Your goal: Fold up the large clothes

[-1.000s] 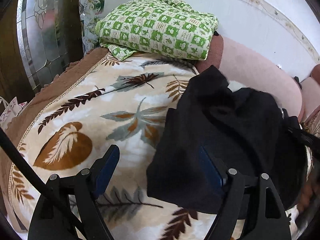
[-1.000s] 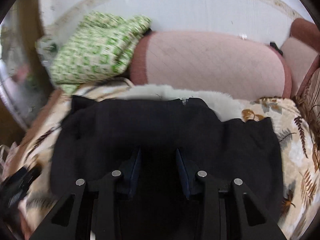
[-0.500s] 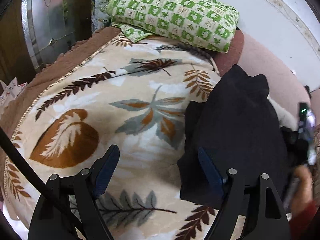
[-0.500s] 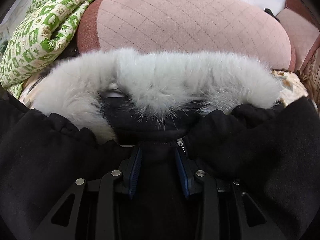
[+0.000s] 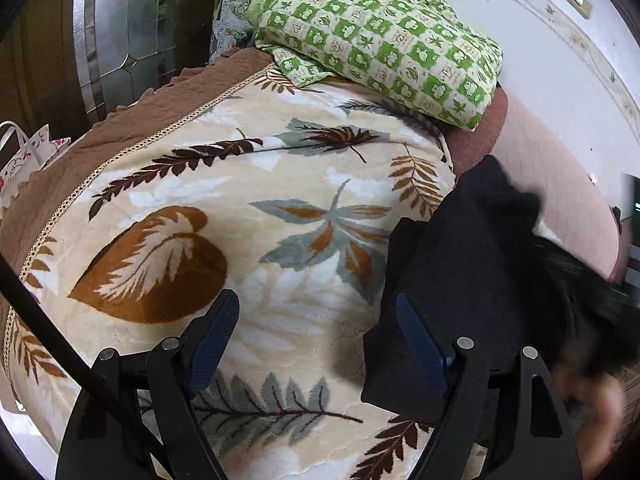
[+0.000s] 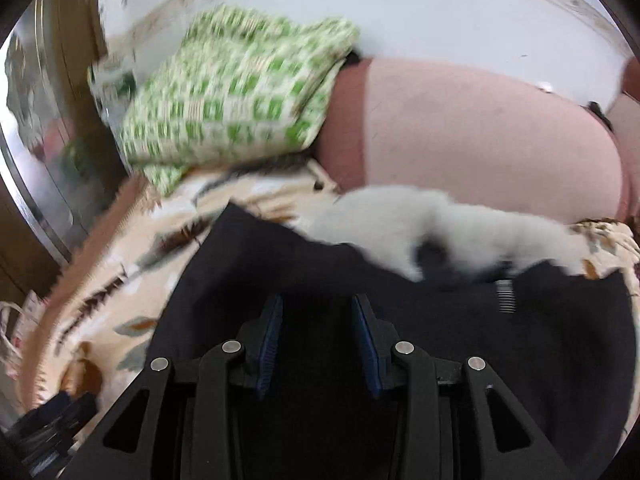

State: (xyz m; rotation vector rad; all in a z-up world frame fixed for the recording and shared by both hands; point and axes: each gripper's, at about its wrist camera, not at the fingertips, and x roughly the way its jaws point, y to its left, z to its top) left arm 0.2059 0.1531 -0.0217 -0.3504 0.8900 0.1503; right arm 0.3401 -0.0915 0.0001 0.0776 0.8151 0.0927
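Nearest the left wrist camera, the left tongs (image 5: 316, 332) are hanging wide apart, gripping nothing, with the leaf-patterned blanket (image 5: 224, 216) showing between the two blue pads. The right-hand pad is sitting against the edge of the black coat (image 5: 472, 280), though whether it is touching the cloth cannot be told. The coat is lying bunched on the right part of the blanket, its near corner falling just beside those tongs.

From the right wrist camera, the right tongs (image 6: 316, 320) are hovering over the black coat (image 6: 400, 360) with a narrow gap between their pads and no cloth visibly pinched in it. The coat is filling the near half of this view, spread across the blanket (image 6: 132, 280). Just past the tongs, the coat's white fur trim (image 6: 432, 224) is lying along its far edge, with a metal zipper end (image 6: 505, 296) just below it to the right.

Farther back, a pink quilted cushion (image 6: 460, 140) is rising behind the fur, and a folded green checked quilt (image 5: 380, 40) is resting on the far end of the blanket, against the cushion. A white wall (image 5: 540, 48) is standing behind everything.
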